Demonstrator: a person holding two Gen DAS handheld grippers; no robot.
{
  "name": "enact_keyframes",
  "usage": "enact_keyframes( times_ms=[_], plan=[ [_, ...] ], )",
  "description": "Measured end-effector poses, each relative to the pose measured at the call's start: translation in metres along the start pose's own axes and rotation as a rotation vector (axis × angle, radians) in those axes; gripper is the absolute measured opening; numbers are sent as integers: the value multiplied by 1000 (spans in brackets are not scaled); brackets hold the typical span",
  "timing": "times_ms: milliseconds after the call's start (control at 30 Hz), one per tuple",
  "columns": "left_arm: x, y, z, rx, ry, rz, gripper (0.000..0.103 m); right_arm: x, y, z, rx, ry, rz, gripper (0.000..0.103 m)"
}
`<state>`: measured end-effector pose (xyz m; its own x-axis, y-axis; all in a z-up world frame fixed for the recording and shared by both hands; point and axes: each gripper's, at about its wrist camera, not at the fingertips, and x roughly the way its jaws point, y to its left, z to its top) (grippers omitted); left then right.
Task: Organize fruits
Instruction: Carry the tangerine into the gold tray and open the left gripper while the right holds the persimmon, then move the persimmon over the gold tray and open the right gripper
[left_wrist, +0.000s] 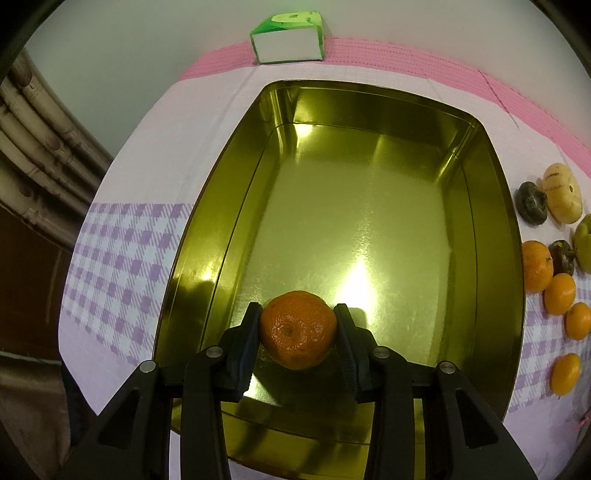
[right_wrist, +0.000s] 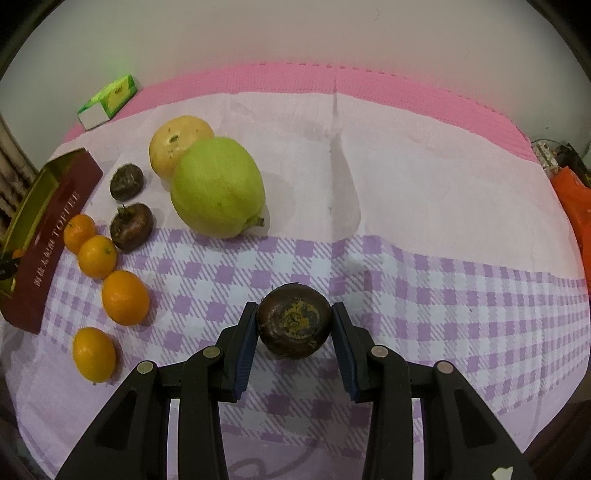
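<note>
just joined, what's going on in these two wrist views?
A person is sorting fruit with two handheld grippers. The left gripper is shut on a mandarin, low inside the gold tin, which holds nothing else in view. The right gripper is shut on a dark brown round fruit over the checked cloth. Other fruit lies beside the tin.

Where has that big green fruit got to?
In the right wrist view the big green fruit lies on the checked cloth, upper left of centre, against the pale yellow fruit behind it, with two dark brown fruits to its left.
</note>
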<state>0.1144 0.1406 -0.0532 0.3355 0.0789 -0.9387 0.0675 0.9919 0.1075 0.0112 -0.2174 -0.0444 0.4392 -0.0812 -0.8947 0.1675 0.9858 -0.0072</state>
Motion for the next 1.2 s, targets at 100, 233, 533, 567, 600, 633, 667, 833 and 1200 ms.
enact_keyframes(
  times_ms=[100, 233, 533, 567, 600, 633, 667, 833, 1200],
  plan=[
    [0, 1, 0, -1, 2, -5, 41, -10, 1, 5, -8, -20, 4, 37],
    [-6, 3, -1, -8, -18, -20, 49, -26, 11, 15, -34, -51, 21, 37],
    [-48, 11, -1, -31, -142, -46, 65, -40, 89, 42, -186, -85, 152, 37],
    [-53, 15, 0, -44, -158, -47, 66, -41, 101, 44, -208, -86, 174, 37],
    [-56, 21, 2, -62, -170, -42, 70, -41, 114, 47, -233, -88, 197, 37],
    [-60, 27, 3, -82, -180, -35, 73, -41, 127, 48, -253, -90, 213, 37],
    [-62, 33, 3, -100, -188, -29, 73, -41, 140, 50, -277, -89, 235, 37],
    [-66, 66, 1, -210, -183, 1, 74, -39, 204, 56, -398, -109, 311, 37],
    [-59, 93, -7, -319, -159, 13, 77, -11, 295, 65, -573, -61, 328, 37]
  ],
)
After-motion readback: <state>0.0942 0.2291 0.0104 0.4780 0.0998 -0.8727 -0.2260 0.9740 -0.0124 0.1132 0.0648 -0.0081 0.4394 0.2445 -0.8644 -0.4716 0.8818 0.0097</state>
